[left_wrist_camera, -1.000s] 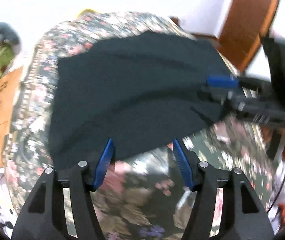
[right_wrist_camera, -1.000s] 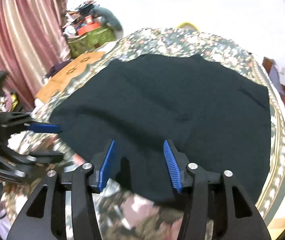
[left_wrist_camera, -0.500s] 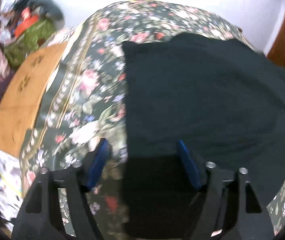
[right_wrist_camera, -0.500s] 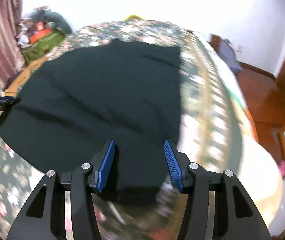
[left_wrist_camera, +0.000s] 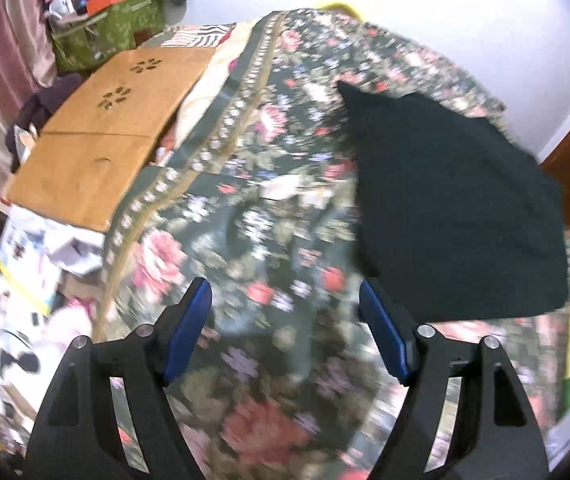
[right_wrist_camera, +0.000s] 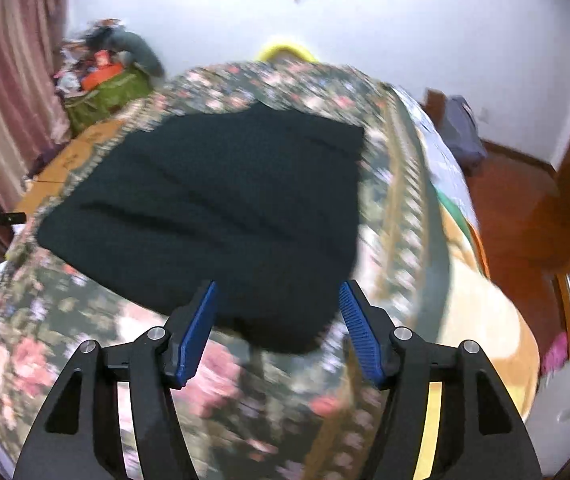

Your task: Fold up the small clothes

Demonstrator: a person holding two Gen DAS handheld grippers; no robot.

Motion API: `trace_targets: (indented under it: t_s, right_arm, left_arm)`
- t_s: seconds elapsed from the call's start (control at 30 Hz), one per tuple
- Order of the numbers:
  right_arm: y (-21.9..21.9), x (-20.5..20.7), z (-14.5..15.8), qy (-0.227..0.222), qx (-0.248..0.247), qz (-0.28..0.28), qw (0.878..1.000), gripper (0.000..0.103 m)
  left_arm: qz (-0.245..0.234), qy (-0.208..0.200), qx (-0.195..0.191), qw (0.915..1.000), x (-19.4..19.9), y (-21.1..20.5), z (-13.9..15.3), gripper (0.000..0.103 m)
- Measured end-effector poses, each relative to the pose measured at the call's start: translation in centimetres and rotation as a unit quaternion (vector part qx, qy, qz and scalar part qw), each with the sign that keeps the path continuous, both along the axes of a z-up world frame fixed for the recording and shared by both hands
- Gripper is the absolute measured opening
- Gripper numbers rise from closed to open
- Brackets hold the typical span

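Floral bedspread (right_wrist_camera: 57, 320) is carrying the dark garment (right_wrist_camera: 221, 216) flat, both the left tool (left_wrist_camera: 285, 332) and right tool (right_wrist_camera: 277, 320) hovering spread, gripping nothing.

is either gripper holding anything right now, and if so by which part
Nothing is held. The left gripper and right gripper are both open above the dark flat-spread cloth garment.

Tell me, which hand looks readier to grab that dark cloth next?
Probably the right. The right gripper is open with the near edge of the dark cloth between its fingers. The left gripper, also open, faces only flowered bedspread; the cloth lies beside it.
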State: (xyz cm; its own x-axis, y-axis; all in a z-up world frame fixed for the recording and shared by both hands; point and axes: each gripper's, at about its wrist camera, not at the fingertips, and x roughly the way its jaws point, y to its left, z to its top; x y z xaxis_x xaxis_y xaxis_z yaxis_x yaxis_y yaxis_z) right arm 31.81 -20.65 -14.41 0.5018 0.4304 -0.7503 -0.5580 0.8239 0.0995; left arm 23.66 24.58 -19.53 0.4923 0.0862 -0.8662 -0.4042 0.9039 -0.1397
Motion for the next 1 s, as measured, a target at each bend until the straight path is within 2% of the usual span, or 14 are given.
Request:
trace_targets:
  t_s: [0.03, 0.1, 0.27, 0.4, 0.47, 0.57, 0.73, 0.93, 1.0]
  right_arm:
    - [1.1, -0.2, 0.4, -0.003, 0.003, 0.009, 1.000, 0.061]
    - [2.8, -0.3, 0.6, -0.011, 0.007, 0.022, 1.000, 0.071]
    - [7.5, -0.5, -0.2, -0.018, 0.001, 0.066, 0.998, 0.073]
    - [10.7, 0.3, -2.6, -0.005, -0.025, 0.085, 0.996, 0.073]
    - [11.5, 0.9, -3.7, 0.003, -0.038, 0.087, 0.996, 0.073]
    - [11.9, 1.6, -5.0, 0.023, -0.045, 0.085, 0.995, 0.073]
    - [10.9, 1.9, -5.4, 0.046, -0.012, 0.085, 0.995, 0.074]
    - [11.0, 1.8, -5.4, 0.050, -0.008, 0.095, 0.994, 0.076]
    - [11.1, 1.9, -5.5, 0.051, -0.005, 0.097, 0.994, 0.076]
  left_arm:
    - [-0.002, -0.004, -0.010, 0.9999, -0.1, -0.4, 0.2, 0.076]
    - [-0.011, -0.011, -0.035, 0.9993, 0.0, -1.8, 0.4, 0.078]
    - [-0.038, -0.001, -0.121, 0.9920, 0.8, -4.9, -1.4, 0.078]
    - [-0.048, -0.001, -0.218, 0.9747, 2.2, -6.3, -3.6, 0.078]
    - [-0.041, -0.012, -0.232, 0.9717, 2.9, -6.7, -3.7, 0.078]
    - [-0.026, -0.031, -0.279, 0.9593, 4.4, -6.2, -4.5, 0.079]
    - [0.001, -0.050, -0.296, 0.9539, 7.3, -4.9, -5.4, 0.079]
    - [0.028, -0.073, -0.259, 0.9626, 10.9, -4.5, -5.0, 0.079]
    - [0.039, -0.075, -0.242, 0.9667, 12.0, -4.7, -4.9, 0.074]
